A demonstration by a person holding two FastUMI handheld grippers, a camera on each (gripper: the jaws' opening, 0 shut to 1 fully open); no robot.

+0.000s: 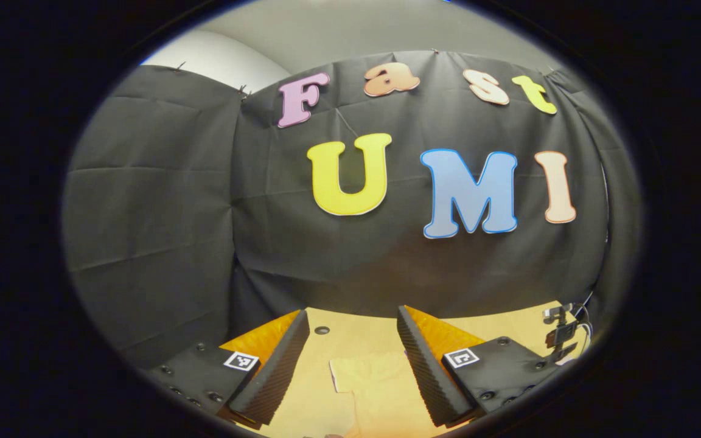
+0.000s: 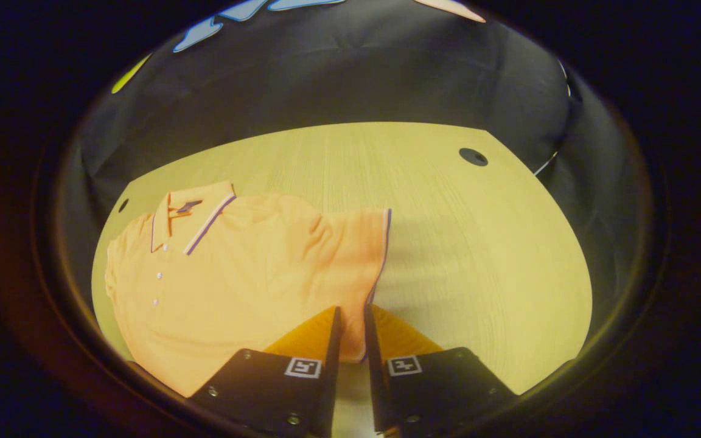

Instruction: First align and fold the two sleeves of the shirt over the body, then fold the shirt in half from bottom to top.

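right gripper (image 2: 350, 331) pinched on sleeve (image 2: 359, 255) hem — shirt (image 2: 229, 280) body lies to its left | left gripper (image 1: 350, 359) wide, raised

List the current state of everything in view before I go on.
Orange polo shirt with striped collar: flat on the table, sleeve pinched at its hem edge, not folded over.
Right gripper: shut on the sleeve edge.
Left gripper: open, raised, holding nothing.
Light wooden table: bare beside the shirt.
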